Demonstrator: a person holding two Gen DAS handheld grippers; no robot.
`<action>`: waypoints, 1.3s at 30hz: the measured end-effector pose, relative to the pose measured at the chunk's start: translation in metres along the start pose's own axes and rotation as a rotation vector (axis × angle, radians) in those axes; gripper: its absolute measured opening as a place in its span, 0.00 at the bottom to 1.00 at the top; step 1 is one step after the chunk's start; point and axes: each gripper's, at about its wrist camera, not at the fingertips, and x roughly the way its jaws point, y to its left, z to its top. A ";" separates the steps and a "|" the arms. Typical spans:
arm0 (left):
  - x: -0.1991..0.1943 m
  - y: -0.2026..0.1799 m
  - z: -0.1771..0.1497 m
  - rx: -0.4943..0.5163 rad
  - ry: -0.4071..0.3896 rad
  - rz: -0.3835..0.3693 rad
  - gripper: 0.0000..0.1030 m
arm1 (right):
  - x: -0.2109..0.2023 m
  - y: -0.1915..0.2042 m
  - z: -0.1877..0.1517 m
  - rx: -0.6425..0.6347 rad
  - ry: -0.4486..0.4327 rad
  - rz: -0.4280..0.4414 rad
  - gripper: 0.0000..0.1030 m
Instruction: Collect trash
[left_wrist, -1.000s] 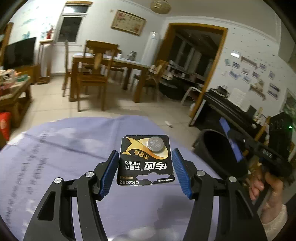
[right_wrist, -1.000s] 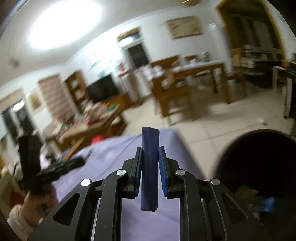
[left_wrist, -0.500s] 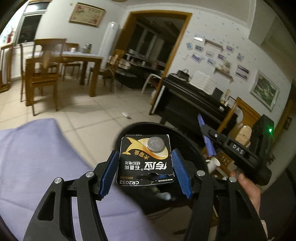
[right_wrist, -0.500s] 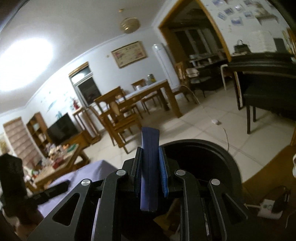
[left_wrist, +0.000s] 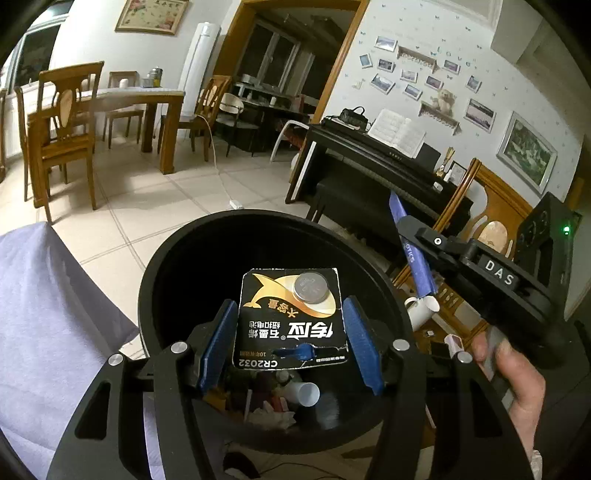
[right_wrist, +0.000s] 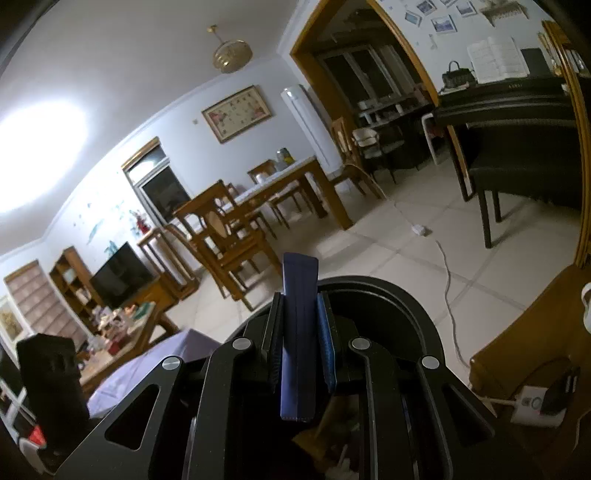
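Note:
My left gripper (left_wrist: 290, 341) is shut on a black CR2032 coin-battery card (left_wrist: 291, 317) and holds it over the mouth of a black round trash bin (left_wrist: 173, 266). Paper scraps and a white cup lie in the bin's bottom. My right gripper (right_wrist: 301, 334) is shut on a flat dark-blue packet (right_wrist: 297, 343), held upright over the bin's rim (right_wrist: 406, 295). In the left wrist view the right gripper (left_wrist: 417, 236) is to the right of the bin with the blue packet (left_wrist: 410, 247) in it.
The lavender tablecloth (left_wrist: 40, 317) lies left of the bin. A black piano (left_wrist: 373, 166) stands behind it and wooden furniture (left_wrist: 491, 221) to the right. A dining table with chairs (left_wrist: 110, 107) stands across the tiled floor. A white power strip (right_wrist: 532, 402) lies by the bin.
Both grippers have swung from over the lavender table to over the black bin. Each still holds its item: battery card left, blue packet right.

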 end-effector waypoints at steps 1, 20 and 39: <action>0.002 0.000 0.000 0.000 0.003 -0.001 0.57 | -0.002 0.006 -0.003 0.003 0.002 0.000 0.18; 0.012 -0.016 0.004 0.056 0.012 0.037 0.87 | 0.002 0.029 -0.015 0.058 0.034 -0.042 0.61; -0.116 0.039 -0.026 0.001 -0.104 0.208 0.95 | 0.030 0.133 -0.053 -0.085 0.152 0.075 0.84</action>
